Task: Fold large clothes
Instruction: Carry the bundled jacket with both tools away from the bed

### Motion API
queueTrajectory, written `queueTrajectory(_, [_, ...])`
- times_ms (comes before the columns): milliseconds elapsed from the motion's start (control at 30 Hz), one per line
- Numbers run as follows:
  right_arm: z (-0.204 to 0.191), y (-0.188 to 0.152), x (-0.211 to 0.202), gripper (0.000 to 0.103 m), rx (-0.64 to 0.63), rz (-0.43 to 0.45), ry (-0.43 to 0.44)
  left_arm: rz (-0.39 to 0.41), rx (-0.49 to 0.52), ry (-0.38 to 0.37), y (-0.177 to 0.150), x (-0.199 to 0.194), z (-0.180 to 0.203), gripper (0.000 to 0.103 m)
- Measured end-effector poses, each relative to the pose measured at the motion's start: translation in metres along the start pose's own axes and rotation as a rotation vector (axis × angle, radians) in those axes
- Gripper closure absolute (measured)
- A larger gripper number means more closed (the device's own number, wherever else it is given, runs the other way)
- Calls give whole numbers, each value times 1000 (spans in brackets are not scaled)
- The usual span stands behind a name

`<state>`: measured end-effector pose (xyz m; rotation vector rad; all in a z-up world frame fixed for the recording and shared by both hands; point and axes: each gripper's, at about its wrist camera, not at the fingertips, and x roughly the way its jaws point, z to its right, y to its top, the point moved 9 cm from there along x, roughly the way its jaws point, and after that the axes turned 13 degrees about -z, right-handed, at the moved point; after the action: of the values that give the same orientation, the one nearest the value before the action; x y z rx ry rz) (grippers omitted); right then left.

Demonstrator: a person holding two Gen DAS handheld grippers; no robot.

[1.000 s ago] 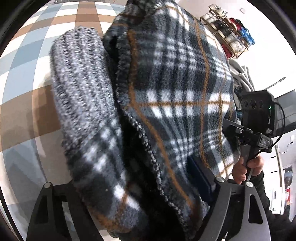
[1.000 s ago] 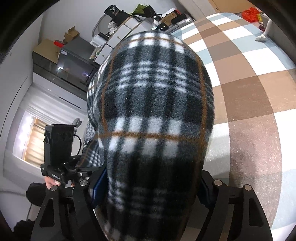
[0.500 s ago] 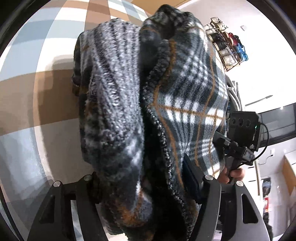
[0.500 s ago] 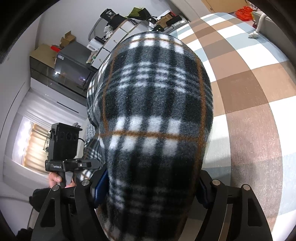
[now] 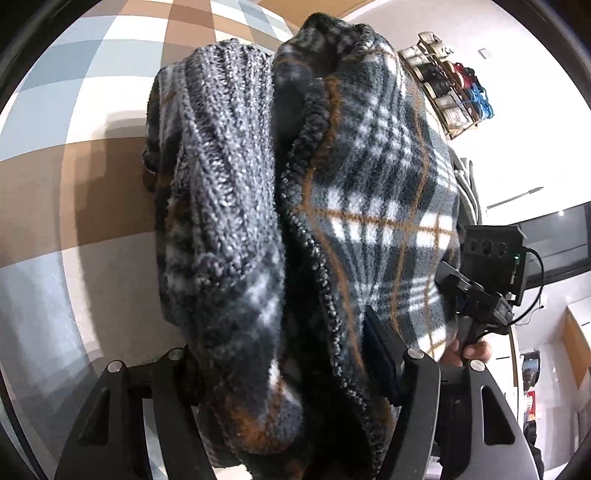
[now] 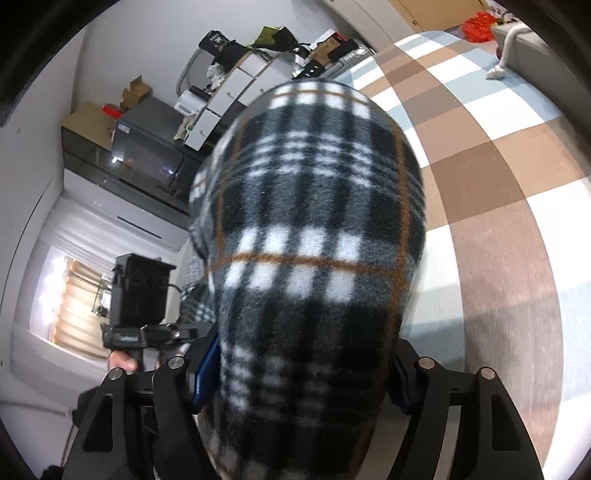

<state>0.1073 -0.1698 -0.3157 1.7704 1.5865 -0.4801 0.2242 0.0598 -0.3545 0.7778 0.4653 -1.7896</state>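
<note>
A large dark plaid fleece garment (image 5: 369, 206) with white and orange lines and a grey knit cuff (image 5: 218, 177) hangs lifted above the checked floor. My left gripper (image 5: 284, 373) is shut on a bunched part of it. My right gripper (image 6: 299, 373) is shut on another part of the plaid garment (image 6: 314, 229), which fills the middle of its view. The right gripper (image 5: 484, 280) shows at the right of the left wrist view, and the left gripper (image 6: 140, 295) shows at the left of the right wrist view. The fingertips are hidden in cloth.
A checked mat of brown, blue and white squares (image 5: 74, 177) lies below; it also shows in the right wrist view (image 6: 491, 192). A shoe rack (image 5: 450, 92) stands by the wall. Cabinets with boxes and clutter (image 6: 221, 92) and a red bag (image 6: 478, 26) are farther off.
Both grippers have lifted with the garment still held. In the left wrist view the cloth has bunched narrower and more floor and wall show around it.
</note>
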Motion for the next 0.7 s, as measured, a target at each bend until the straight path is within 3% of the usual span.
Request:
queueTrajectory(200, [9,-5,2,31,1,-13,-12,-11,8,20,3,6,5,41])
queueTrajectory(500, [9,13,18,10,-26,23,-47,-17,-18,21,9,10,5,36])
queueTrajectory(633, [5,15,23,11,-13,24,-35,-8,-5,37,10,12,8,36])
queueTrajectory(700, [5,16,21,19,-5,22,-20,-4,-5,35,11,12,9,37])
